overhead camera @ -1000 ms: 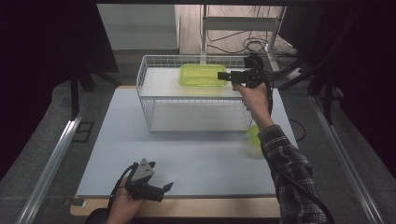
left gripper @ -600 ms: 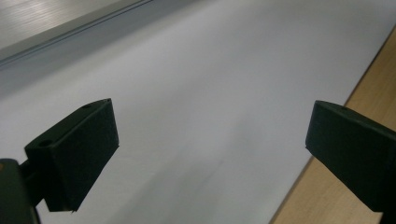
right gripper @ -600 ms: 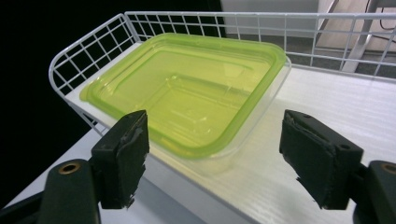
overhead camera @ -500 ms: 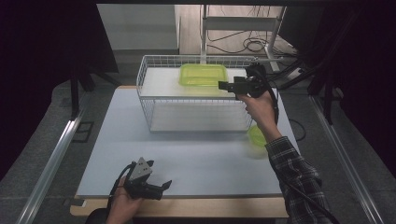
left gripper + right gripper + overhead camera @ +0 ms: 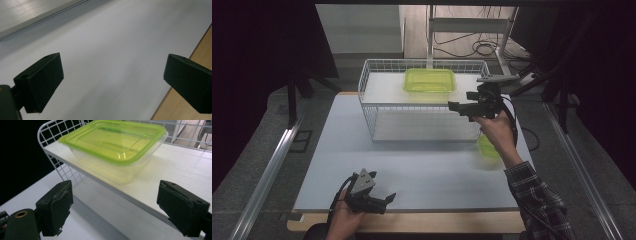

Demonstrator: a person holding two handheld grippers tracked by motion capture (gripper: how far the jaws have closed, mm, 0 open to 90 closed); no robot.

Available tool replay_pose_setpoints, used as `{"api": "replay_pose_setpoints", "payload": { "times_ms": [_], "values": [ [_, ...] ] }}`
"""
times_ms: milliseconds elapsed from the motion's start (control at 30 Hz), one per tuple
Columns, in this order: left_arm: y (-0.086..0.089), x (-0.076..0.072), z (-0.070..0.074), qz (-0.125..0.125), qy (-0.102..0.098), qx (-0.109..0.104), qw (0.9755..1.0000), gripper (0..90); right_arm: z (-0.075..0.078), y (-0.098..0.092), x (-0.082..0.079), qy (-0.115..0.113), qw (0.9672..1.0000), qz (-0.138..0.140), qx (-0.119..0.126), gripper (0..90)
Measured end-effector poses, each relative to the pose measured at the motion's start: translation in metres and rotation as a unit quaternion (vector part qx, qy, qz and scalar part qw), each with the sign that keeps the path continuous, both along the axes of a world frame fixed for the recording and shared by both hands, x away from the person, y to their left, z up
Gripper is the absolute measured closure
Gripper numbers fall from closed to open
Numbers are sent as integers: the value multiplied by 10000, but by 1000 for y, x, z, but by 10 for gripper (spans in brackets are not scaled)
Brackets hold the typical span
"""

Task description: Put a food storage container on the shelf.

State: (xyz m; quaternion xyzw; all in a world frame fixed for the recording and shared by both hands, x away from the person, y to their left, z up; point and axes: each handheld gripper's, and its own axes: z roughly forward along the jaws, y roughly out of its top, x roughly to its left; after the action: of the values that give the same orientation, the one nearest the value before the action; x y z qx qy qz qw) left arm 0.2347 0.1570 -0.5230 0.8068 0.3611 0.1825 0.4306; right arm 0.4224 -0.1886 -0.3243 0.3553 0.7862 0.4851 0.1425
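A clear box with a lime-green lid (image 5: 430,80) rests on the white top shelf of a wire rack (image 5: 372,95) at the back of the table. My right gripper (image 5: 455,106) hovers just off the rack's near right corner, pointing left. In the right gripper view the box (image 5: 112,147) lies ahead of the right gripper (image 5: 116,197); its jaws have just been opening and hold nothing. My left gripper (image 5: 386,202) rests low near the table's front edge. In the left gripper view the left gripper (image 5: 112,72) stands open over the bare white mat (image 5: 105,37).
A small green round thing (image 5: 488,146) sits on the mat to the right of the rack, partly behind the right hand. The wooden table edge (image 5: 200,50) runs just beyond the mat. Cables and a metal stand (image 5: 472,30) are behind the rack.
The right gripper has drawn back from the green-lidded box toward the near side and slightly down, with its jaws wider apart. The box stays on the shelf. The left gripper has not moved.
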Motion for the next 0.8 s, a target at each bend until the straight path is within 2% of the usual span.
{"api": "replay_pose_setpoints", "payload": {
  "times_ms": [100,200,300,700,800],
  "values": [
    [-1,0,-1,-8,46,38,10000,24,-7,-3,-10,-118,9997,158,-161,92],
    [-2,1,-1,4,72,7,10000,23,-13,-5,-15,-137,9994,229,-223,82],
    [-2,0,-1,10,89,22,10000,23,-26,-10,-23,-140,9990,317,-280,61],
    [-2,0,-2,7,119,40,9999,23,-55,-23,-42,-118,9988,380,-287,48],
    [-3,-1,-2,4,112,68,9999,23,-68,-29,-50,-31,9991,348,-223,49]
  ]
}}
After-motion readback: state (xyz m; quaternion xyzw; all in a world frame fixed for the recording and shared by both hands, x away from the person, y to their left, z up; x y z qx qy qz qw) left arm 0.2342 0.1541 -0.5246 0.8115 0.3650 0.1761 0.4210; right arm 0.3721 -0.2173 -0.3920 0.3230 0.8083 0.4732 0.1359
